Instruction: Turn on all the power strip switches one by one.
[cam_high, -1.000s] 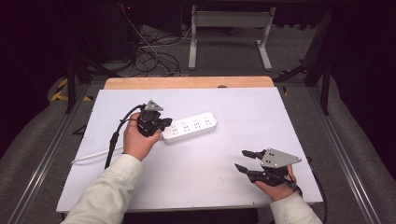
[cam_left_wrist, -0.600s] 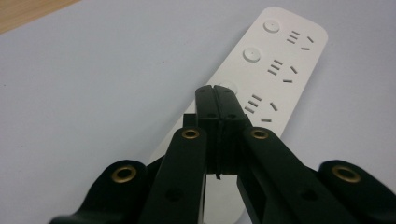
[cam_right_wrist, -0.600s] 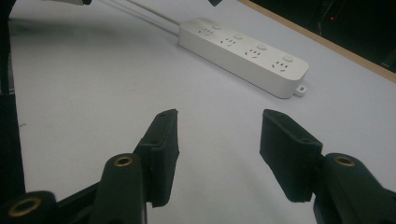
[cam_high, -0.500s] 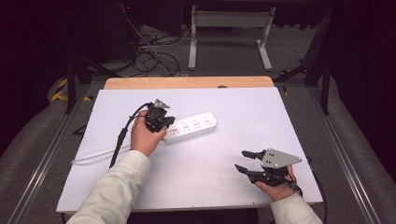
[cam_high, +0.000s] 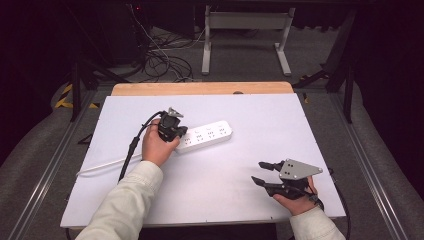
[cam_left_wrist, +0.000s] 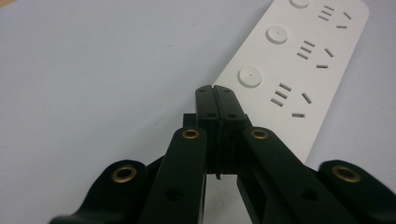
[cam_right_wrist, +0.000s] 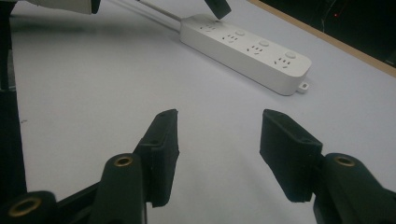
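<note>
A white power strip (cam_high: 207, 135) lies on the white table top (cam_high: 260, 115), left of the middle, with its white cord (cam_high: 100, 166) running off to the left. My left gripper (cam_high: 176, 132) is shut with nothing between its jaws, and its tips rest over the strip's left end. In the left gripper view the closed tips (cam_left_wrist: 215, 91) sit at the edge of the strip (cam_left_wrist: 299, 65), beside a round button. My right gripper (cam_high: 261, 172) stands open near the front right, well apart from the strip. Between its jaws (cam_right_wrist: 219, 123) is bare table, with the strip (cam_right_wrist: 247, 49) farther off.
A wooden edge (cam_high: 200, 88) borders the table's far side. Beyond it, loose cables (cam_high: 165, 65) lie on the floor next to a white metal stand (cam_high: 245, 22). Metal rails (cam_high: 370, 165) run along both sides of the table.
My left gripper has shifted a little to the right, onto the strip's left end. The right gripper has stayed still and open.
</note>
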